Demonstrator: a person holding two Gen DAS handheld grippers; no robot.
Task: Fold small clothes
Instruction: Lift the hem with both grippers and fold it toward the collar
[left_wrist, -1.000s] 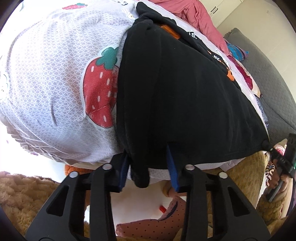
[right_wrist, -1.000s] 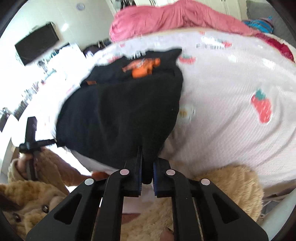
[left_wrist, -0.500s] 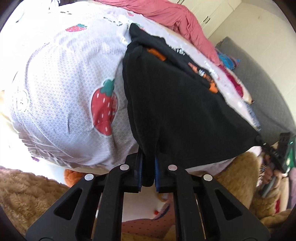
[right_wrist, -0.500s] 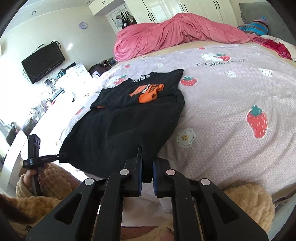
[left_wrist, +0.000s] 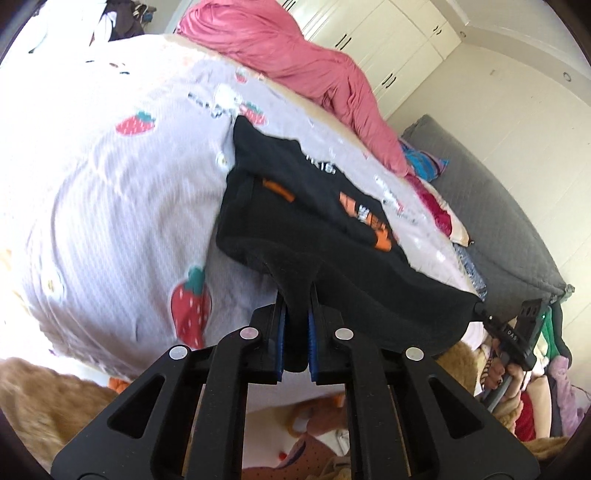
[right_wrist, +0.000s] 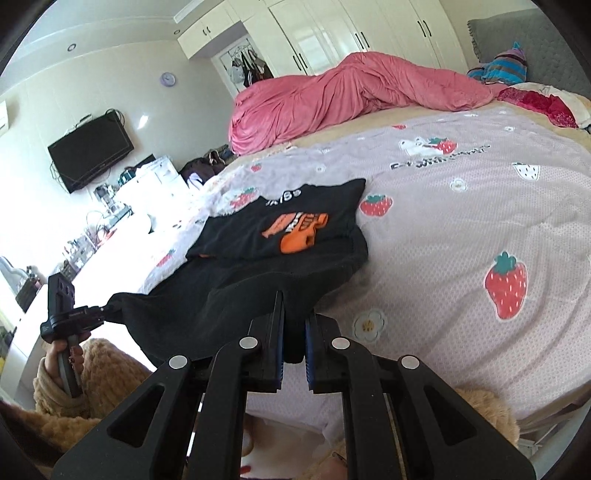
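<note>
A small black cotton T-shirt with an orange print (right_wrist: 295, 232) lies on the bed, on a lilac bedspread patterned with red strawberries and white flowers (right_wrist: 480, 229), its far end — the printed part — flat on the cloth. The near hem is raised clear of the bed. The left tongs (left_wrist: 295, 332) are clamped on one corner of that hem and the right tongs (right_wrist: 294, 332) on the other, blue pads pressed into black fabric, so the edge hangs taut between them — a hold that looks meant to carry the hem over toward the printed end and fold the shirt in half. Holding both corners should keep the fold line straight and stop the middle sagging.

White lettering sits above the orange graphic but is too blurred to read; dark script printed on the bedspread beside a small cartoon figure is likewise illegible. A rumpled pink quilt (right_wrist: 332, 96) lies bunched along the far side of the bed.
</note>
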